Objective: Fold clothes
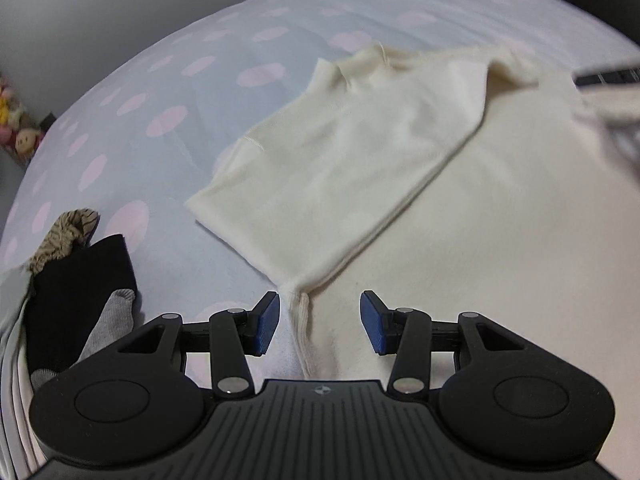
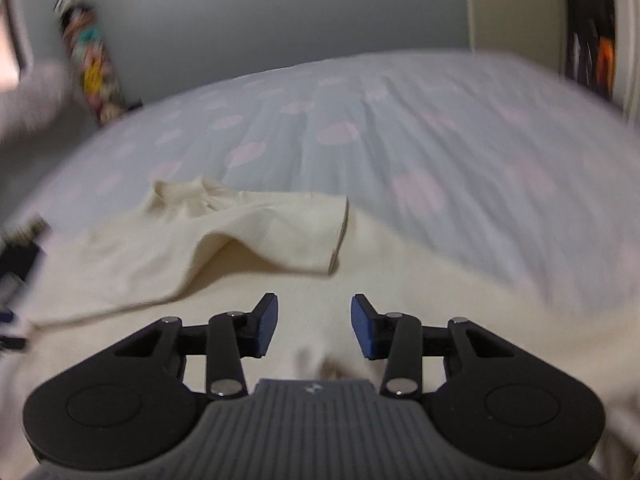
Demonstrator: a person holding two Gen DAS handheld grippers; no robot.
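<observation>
Nearest to me, my left claw hangs with its blue pads spread apart and pinching nothing; a gathered, ribbed corner of the cream top lies between them, touched by neither pad. My right claw is likewise spread over the cream cloth, with nothing gripped. Taking the top as my landmark: it lies flat on the polka-dot bedspread, one side folded over onto the body. In the left wrist view the folded panel's long axis runs from that corner by my left claw up and away toward the collar, which points to the far side of the bed. Left of the top sits a pile of dark clothes. Beyond it, at the bed's far left edge, are stuffed toys.
</observation>
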